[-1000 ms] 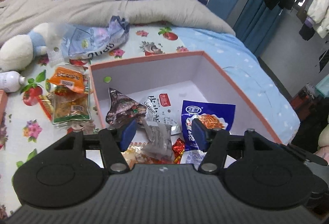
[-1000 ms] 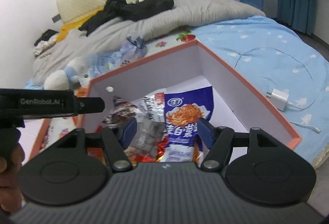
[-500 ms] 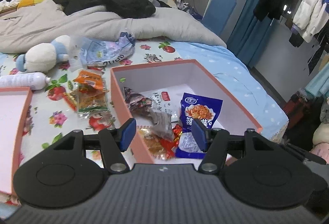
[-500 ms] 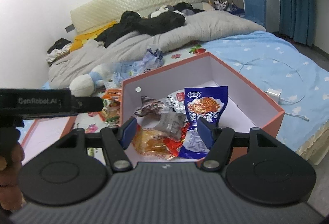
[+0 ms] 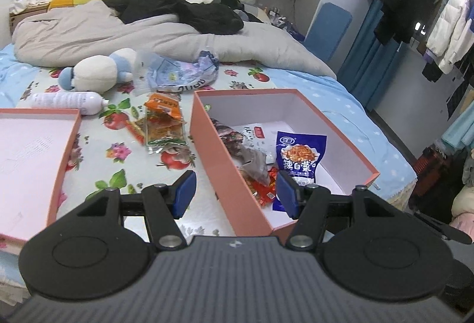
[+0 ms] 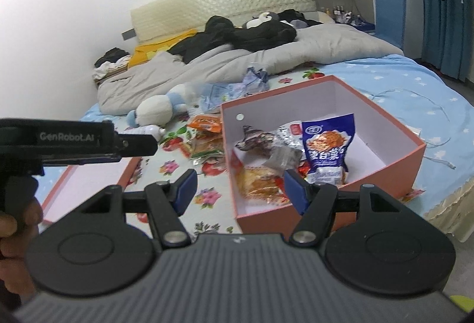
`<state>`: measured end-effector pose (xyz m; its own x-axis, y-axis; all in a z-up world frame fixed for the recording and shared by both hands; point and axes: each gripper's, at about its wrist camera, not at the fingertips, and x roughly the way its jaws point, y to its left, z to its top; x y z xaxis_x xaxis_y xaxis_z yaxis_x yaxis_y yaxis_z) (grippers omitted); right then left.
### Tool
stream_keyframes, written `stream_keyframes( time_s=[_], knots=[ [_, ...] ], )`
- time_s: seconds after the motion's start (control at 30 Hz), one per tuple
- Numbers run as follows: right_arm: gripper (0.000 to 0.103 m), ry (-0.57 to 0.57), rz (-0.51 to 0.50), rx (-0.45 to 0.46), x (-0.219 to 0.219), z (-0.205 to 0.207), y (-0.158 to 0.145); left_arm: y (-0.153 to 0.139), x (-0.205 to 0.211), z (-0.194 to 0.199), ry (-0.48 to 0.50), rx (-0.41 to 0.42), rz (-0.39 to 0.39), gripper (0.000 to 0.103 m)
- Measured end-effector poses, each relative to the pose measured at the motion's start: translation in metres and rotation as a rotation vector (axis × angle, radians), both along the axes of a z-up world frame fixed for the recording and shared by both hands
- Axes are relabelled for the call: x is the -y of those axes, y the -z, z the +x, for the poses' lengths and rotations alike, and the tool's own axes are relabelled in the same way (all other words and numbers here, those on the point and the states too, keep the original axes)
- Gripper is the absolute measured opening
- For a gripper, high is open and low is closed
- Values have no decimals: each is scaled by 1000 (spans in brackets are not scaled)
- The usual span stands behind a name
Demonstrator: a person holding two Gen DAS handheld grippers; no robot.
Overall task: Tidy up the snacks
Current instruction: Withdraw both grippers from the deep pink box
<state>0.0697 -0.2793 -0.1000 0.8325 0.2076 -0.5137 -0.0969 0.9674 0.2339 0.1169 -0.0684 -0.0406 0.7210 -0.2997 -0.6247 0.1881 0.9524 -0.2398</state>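
An open salmon-pink box (image 5: pixel 207 142) (image 6: pixel 394 127) stands on the bed. It holds a blue snack packet (image 5: pixel 300 157) (image 6: pixel 327 145), a dark foil packet (image 5: pixel 229 136) (image 6: pixel 251 137) and several other packets. Orange and green snack packets (image 5: pixel 163 121) (image 6: pixel 204 133) lie on the flowered sheet left of the box. My left gripper (image 5: pixel 235 194) is open and empty, held above the box's near left corner. My right gripper (image 6: pixel 240 191) is open and empty, held in front of the box. The left gripper's body (image 6: pixel 77 140) shows at the left of the right wrist view.
The box's pink lid (image 5: pixel 26 157) (image 6: pixel 89 183) lies left of the box. A plush toy (image 5: pixel 97 72), a white bottle (image 5: pixel 68 102) and a crumpled plastic bag (image 5: pixel 177 74) lie behind the snacks. A grey duvet (image 5: pixel 118 35) covers the far bed. A charger cable (image 6: pixel 429 115) lies right.
Both grippers have pulled back and up from inside the box, so the whole box, the lid and the loose packets now show. Both stayed open and empty.
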Motion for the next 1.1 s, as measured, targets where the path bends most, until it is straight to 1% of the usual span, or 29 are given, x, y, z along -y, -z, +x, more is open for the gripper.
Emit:
stream_keyframes(
  time_s=[0.43, 0.53, 0.67, 0.77, 0.9, 0.97, 1.1],
  knots=[
    [67, -73, -25, 23, -37, -26, 7, 10, -35, -37, -48, -3, -3, 65],
    [67, -101, -39, 29, -49, -30, 11, 16, -45, -45, -55, -2, -11, 65],
    [67, -122, -50, 34, -61, -33, 21, 32, -60, -52, -77, -16, -10, 65],
    [67, -140, -44, 26, -70, -31, 31, 45, -73, -56, -94, -22, -19, 65],
    [67, -165, -73, 9, -86, -23, 41, 59, -90, -53, -123, -42, -32, 65],
    [67, -170, -83, 12, -93, -20, 42, 62, -98, -50, -129, -45, -44, 65],
    [67, -166, -107, 25, -105, -12, 48, 66, -112, -38, -138, -38, -36, 65]
  ],
)
